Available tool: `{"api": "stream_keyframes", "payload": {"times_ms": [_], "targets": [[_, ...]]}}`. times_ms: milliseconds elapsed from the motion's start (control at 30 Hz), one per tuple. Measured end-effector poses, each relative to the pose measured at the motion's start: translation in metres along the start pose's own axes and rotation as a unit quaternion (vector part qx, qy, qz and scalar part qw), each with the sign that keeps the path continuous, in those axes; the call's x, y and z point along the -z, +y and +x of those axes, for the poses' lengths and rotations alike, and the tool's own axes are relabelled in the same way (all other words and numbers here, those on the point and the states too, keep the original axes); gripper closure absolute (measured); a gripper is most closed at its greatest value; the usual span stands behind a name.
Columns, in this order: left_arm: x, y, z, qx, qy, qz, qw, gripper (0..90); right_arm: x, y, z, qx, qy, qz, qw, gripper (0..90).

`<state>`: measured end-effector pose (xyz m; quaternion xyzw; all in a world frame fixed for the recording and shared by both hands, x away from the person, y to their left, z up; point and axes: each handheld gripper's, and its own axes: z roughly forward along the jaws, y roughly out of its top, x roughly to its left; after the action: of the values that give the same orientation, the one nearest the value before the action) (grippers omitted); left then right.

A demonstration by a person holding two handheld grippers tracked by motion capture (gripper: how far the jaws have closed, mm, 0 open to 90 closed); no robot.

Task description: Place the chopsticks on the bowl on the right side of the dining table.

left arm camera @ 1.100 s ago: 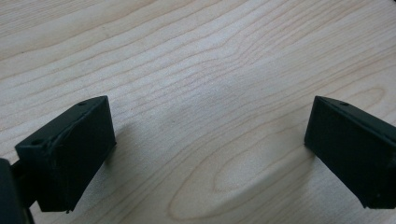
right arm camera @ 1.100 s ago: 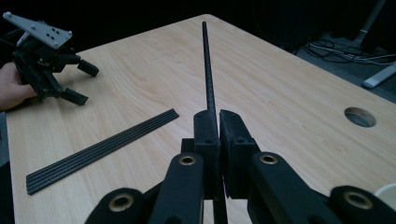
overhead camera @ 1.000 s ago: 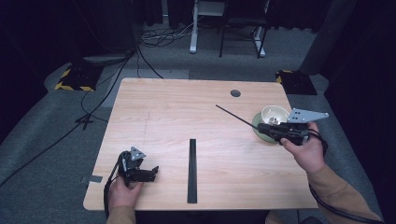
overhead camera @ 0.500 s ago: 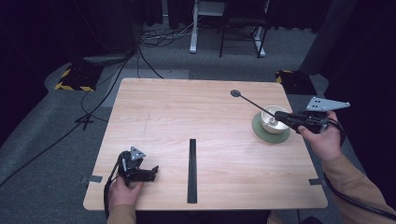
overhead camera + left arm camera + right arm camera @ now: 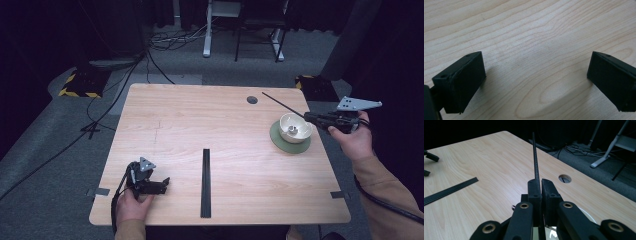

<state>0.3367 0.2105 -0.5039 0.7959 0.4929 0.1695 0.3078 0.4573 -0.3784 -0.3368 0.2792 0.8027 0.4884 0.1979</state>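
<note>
The thin black rod (image 5: 284, 105) is pinched at its near end between the jaws of the right gripper (image 5: 320, 118), which are closed tight on it; in the right gripper view the rod (image 5: 535, 157) rises straight out from between the two pressed pads and points away over the wooden table (image 5: 486, 170), towards the far left of the board; in the high view it slants from the gripper up and to the left, its free tip in the air near the round cable hole (image 5: 252, 100), apart from it; the right gripper is held level at the table's right edge, just beside the small white bowl (image 5: 295, 128) that sits on a green saucer (image 5: 290, 144); the rod passes above and behind the bowl, without touching it as far as can be told. The left gripper (image 5: 159, 185) rests low at the near left corner of the table, well apart from the rod; in the left gripper view its jaws stand wide with bare wood (image 5: 536, 50) between them. A flat black strip (image 5: 205, 182) lies on the table between the two grippers, near the front edge.
</note>
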Motion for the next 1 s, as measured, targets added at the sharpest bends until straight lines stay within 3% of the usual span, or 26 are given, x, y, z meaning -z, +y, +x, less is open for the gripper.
{"api": "stream_keyframes", "payload": {"times_ms": [400, 600, 1000], "targets": [[0.0, 0.0, 0.0, 0.0, 0.0, 0.001, 1.0, 2.0, -0.007, -0.021, -0.024, -0.011, -0.014, 0.016, 0.9997, 86.3], [0.0, 0.0, 0.0, 0.0, 0.002, 0.0, 1.0, 2.0, -0.016, -0.035, -0.029, -0.023, -0.019, 0.027, 0.9992, 86.3], [0.0, 0.0, 0.0, 0.0, 0.004, 0.0, 1.0, 2.0, -0.032, -0.055, -0.032, -0.025, -0.018, 0.051, 0.9983, 86.3]]}}
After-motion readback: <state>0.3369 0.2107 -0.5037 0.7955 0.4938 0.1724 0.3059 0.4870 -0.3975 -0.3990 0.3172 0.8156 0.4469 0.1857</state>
